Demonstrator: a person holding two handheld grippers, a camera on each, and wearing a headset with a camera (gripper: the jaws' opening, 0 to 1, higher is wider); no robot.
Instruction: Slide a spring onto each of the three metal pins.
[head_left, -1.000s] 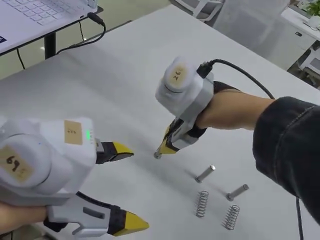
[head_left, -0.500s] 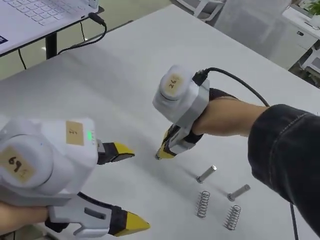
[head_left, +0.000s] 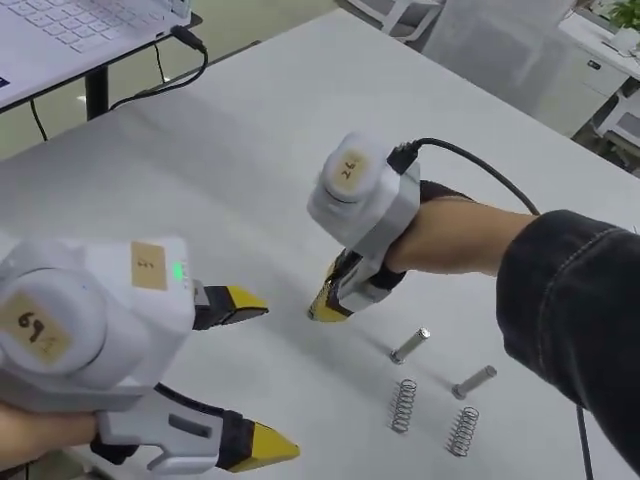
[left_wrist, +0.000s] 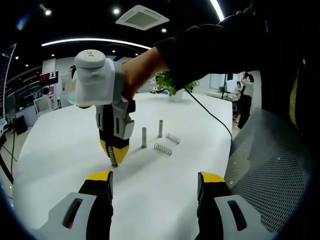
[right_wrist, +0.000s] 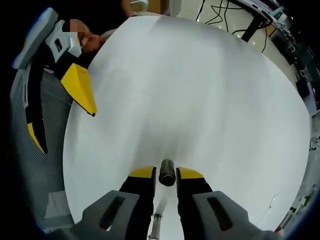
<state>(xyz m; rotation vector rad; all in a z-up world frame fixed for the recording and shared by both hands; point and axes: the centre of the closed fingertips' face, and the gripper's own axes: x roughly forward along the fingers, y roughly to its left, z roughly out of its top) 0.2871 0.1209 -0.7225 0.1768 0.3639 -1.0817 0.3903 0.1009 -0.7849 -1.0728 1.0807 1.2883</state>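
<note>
In right claw (right_wrist: 166, 175), spring (right_wrist: 166, 170) (length hidden)

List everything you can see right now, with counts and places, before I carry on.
pins: 2, silver, on the table, right of the right gripper
loose springs: 2, silver, on the table beside the pins
held spring: 1, grey, between the right gripper's jaws
rod end: 1, silver, under the held spring; perhaps the third pin
table: 1, white
laptop: 1, pale, far left
cables: 2, black, one at the laptop, one on the right gripper
chair: 1, grey mesh, at the table's edge
left gripper: white, yellow tips, near left, open
right gripper: white, yellow tips, mid-table, shut
hand: 1, dark sleeve, holding the right gripper
</note>
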